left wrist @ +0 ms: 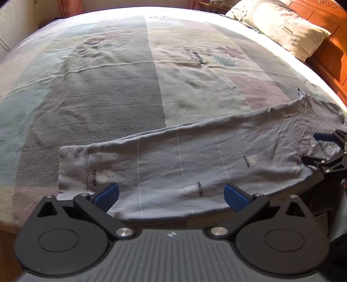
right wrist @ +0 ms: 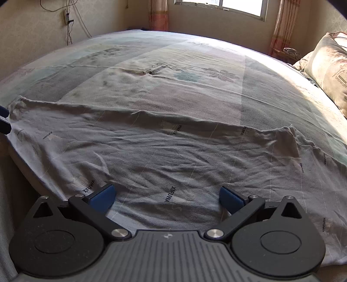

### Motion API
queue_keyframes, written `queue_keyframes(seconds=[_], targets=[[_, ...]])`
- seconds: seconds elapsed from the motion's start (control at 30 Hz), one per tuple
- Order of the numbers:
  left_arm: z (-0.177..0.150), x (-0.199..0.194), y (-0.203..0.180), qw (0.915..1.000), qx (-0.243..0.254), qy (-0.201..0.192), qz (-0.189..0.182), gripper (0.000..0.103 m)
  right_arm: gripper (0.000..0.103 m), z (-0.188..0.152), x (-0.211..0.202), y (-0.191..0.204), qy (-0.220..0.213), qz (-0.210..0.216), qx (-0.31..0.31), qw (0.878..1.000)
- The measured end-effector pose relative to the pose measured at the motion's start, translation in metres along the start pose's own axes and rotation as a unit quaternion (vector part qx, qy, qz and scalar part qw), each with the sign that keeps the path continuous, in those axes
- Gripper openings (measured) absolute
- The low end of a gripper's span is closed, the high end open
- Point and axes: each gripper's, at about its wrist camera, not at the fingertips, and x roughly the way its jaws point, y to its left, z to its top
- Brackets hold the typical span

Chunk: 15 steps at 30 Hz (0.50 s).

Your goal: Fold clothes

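Observation:
A grey garment (left wrist: 195, 156) with thin white lines and small printed logos lies flat and long along the near edge of the bed. Its cuffed end (left wrist: 73, 167) points left in the left wrist view. My left gripper (left wrist: 171, 195) is open just above the garment's near edge, with nothing between its blue pads (left wrist: 107, 194). The right gripper (left wrist: 325, 147) shows at the far right of that view, over the garment's other end. In the right wrist view my right gripper (right wrist: 166, 196) is open over the wrinkled garment (right wrist: 162, 156), holding nothing. The left gripper's pads (right wrist: 4, 121) peek in at the left edge.
The bed (left wrist: 108, 86) has a patchwork cover in grey, green and pink with flower prints. A pillow (left wrist: 282, 26) leans on an orange wooden headboard (left wrist: 325, 54) at the right. A window (right wrist: 223, 6) with curtains and a wall with cables (right wrist: 69, 21) lie beyond the bed.

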Motion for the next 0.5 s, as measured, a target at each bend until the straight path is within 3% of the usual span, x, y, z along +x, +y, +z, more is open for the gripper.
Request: queue_keyframes(seconds=[0.13,0.2,0.3,0.5], targets=[[0.015,0.005,0.005,0.9985,-0.027,-0.022,-0.042,0.102,0.103,-0.003,-0.001,0.0,-0.004,-0.001,-0.004,1.0],[0.021,0.017,-0.003,0.9996,0.0,-0.023,-0.018,0.102,0.103,-0.004,-0.001,-0.001,-0.007,-0.001,-0.006,1.0],[0.025,0.037,0.0,0.9982,0.027,-0.027,0.047,0.103,0.103,-0.006,-0.001,0.0,-0.013,-0.003,-0.004,1.0],[0.045,0.029,0.006,0.9982,-0.024,-0.037,0.04,0.102,0.103,-0.007,0.0,0.001,-0.02,-0.009,0.0,1.0]])
